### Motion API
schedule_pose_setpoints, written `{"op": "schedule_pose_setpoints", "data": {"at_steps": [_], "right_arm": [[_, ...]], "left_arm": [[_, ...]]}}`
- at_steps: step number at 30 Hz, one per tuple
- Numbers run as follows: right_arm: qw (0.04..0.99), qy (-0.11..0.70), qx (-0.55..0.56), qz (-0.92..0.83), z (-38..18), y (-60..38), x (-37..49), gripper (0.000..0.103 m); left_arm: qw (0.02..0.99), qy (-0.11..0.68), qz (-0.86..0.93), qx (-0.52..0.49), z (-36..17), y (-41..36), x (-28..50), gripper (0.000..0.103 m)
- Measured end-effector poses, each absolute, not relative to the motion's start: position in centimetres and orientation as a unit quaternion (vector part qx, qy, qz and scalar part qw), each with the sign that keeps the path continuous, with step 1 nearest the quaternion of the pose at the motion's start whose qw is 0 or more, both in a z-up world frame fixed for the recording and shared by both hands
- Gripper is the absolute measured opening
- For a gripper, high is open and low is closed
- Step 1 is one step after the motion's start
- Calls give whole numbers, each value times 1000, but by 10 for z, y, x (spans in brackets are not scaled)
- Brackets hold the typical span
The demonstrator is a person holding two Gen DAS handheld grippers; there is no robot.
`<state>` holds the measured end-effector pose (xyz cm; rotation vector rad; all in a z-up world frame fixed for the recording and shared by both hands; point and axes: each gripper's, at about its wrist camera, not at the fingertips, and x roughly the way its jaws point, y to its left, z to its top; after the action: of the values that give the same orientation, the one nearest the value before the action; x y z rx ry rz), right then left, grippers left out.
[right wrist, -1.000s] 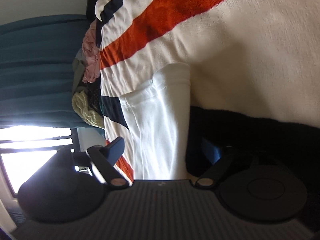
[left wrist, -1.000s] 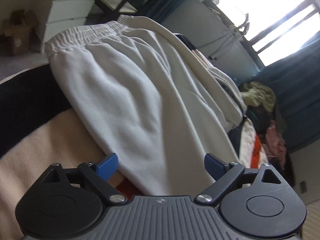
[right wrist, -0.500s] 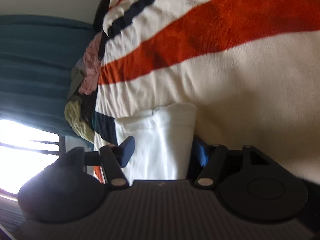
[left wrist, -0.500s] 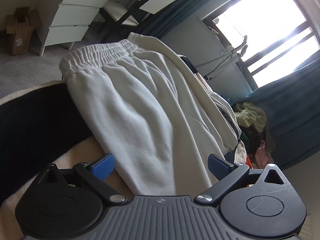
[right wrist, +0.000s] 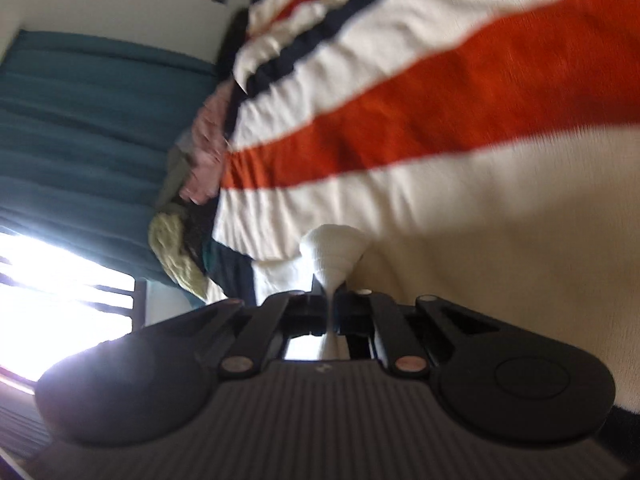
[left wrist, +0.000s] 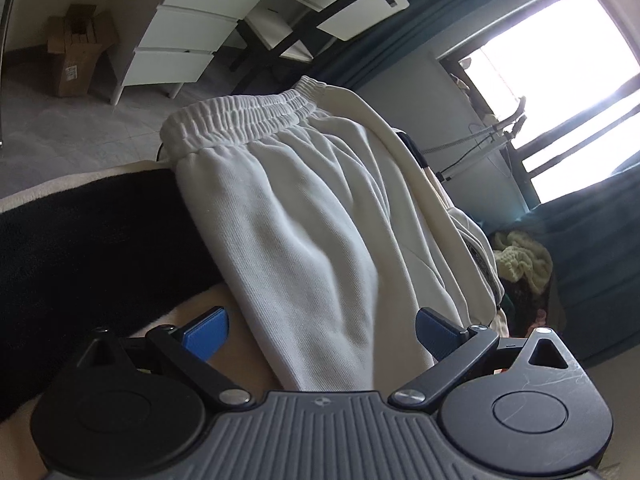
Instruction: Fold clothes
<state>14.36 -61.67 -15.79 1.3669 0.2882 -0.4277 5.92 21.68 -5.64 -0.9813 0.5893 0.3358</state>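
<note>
Left claw (left wrist: 322,330): black ribbed body, round hubs, silver screws, blue pads (left wrist: 206,334).

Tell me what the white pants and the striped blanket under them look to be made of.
White pants: apparently a soft, matte cotton-type sweat knit; fine ribbed weave, limp folds and a gathered elastic waistband. Striped blanket: seemingly a thick, fuzzy knit or fleece; the nap looks soft, without shine, though this view is blurred. The exact fibre of either is not discernible.
</note>
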Motion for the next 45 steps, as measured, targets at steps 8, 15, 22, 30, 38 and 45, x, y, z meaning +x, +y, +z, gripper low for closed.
{"op": "schedule_pose_setpoints", "data": {"at_steps": [8, 15, 22, 30, 38, 45], "right_arm": [[715, 102, 636, -272, -152, -627, 116, 5], [701, 122, 646, -277, -159, -635, 117, 6], [715, 137, 627, -278, -155, -633, 121, 6], [691, 160, 641, -292, -166, -632, 119, 6], [741, 127, 586, -300, -141, -617, 117, 6], [698, 203, 586, -358, -154, -620, 110, 6]], "left_arm": [[816, 276, 150, -485, -56, 219, 53, 101], [778, 273, 156, -544, -74, 228, 53, 97], [769, 259, 169, -560, -86, 234, 62, 86], [810, 230, 206, -499, -82, 239, 71, 13], [813, 183, 219, -508, -54, 235, 39, 7], [796, 222, 259, -499, -46, 236, 13, 7]]}}
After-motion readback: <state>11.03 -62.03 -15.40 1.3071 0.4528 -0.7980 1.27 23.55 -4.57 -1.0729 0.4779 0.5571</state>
